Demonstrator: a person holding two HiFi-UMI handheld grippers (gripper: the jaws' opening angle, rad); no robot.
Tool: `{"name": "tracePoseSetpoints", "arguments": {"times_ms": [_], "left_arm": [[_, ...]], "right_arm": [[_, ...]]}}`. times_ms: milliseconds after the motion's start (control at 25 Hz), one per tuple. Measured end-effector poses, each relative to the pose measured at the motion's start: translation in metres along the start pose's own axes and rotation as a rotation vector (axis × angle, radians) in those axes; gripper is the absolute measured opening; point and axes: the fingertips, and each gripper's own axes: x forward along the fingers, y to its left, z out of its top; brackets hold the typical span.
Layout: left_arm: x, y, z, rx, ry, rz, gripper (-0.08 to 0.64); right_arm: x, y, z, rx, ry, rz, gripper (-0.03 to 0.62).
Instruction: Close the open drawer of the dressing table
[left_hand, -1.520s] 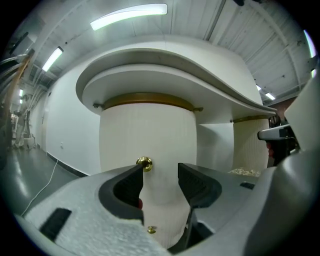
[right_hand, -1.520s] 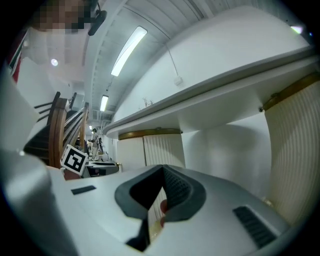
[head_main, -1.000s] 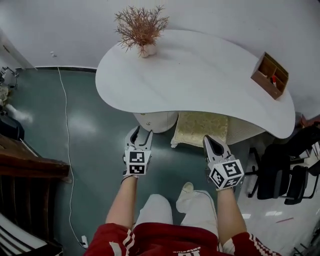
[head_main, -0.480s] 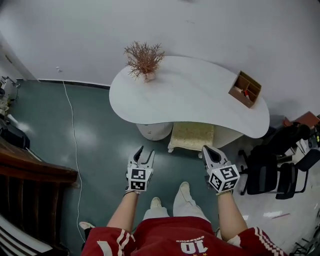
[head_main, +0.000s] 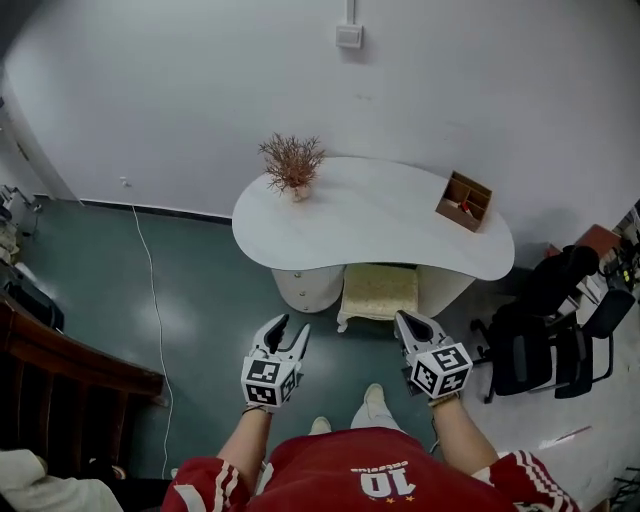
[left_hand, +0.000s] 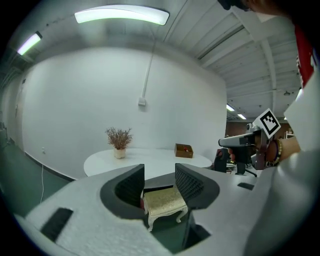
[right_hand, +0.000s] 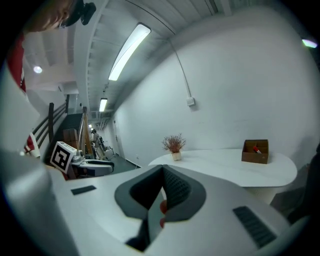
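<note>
Woodwork (head_main: 60, 360), dark and slatted, filled the far left of my head view at about eight o'clock. A white cable (head_main: 150, 270) trailed over the green floor (head_main: 200, 300) just right of it.

Next came the left gripper (head_main: 290, 330), held in the air at six o'clock and aimed toward twelve. In its own view its jaws had just been closing but stood apart on nothing. Only the distant stool (left_hand: 162, 202) showed through the gap.

The dressing table (head_main: 380, 225), white and kidney-shaped, stood at twelve o'clock against the wall (head_main: 180, 90), well apart from both grippers. A dried plant (head_main: 292, 165) in a small pot sat at the ten o'clock end of the top. The round drawer unit (head_main: 308, 287) stood beneath that same end. From here I could not tell whether any drawer stood out from it. The cushioned stool (head_main: 380, 290) was just right of that unit, half tucked under the table's front edge.

Right of the stool, the right gripper (head_main: 405, 318) hung level with its partner. Its own view showed the jaws brought together with nothing clamped (right_hand: 162, 175). A wooden box (head_main: 463, 200) rested at the tabletop's two o'clock end. Black office chairs (head_main: 550, 320) crowded the three o'clock edge.
</note>
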Motion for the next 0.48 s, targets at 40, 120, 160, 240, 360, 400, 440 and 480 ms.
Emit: {"name": "tracePoseSetpoints", "arguments": {"times_ms": [40,120,160,240,360,400,440,480], "left_arm": [[-0.010,-0.003,0.010,0.011,-0.019,-0.011,0.190],[-0.029,-0.009,0.031,0.029,-0.060,-0.032,0.192],[-0.039,-0.011,0.041,0.036,-0.080,-0.041,0.192],[-0.058,-0.013,0.059,0.054,-0.119,-0.053,0.192],[-0.085,-0.011,0.082,0.076,-0.166,-0.056,0.190],[-0.094,-0.010,0.089,0.079,-0.181,-0.054,0.190],[-0.102,-0.010,0.096,0.079,-0.196,-0.050,0.190],[-0.110,-0.011,0.103,0.077,-0.212,-0.044,0.189]], "right_arm": [[-0.006,0.007,0.005,0.000,-0.013,-0.007,0.006],[-0.020,0.020,0.019,-0.011,-0.043,-0.022,0.005],[-0.027,0.026,0.026,-0.018,-0.060,-0.032,0.006],[-0.041,0.036,0.041,-0.031,-0.097,-0.057,0.006],[-0.061,0.048,0.064,-0.035,-0.158,-0.094,0.005],[-0.068,0.051,0.071,-0.035,-0.175,-0.103,0.005],[-0.074,0.053,0.079,-0.037,-0.190,-0.110,0.005],[-0.082,0.054,0.085,-0.042,-0.204,-0.116,0.005]]}}
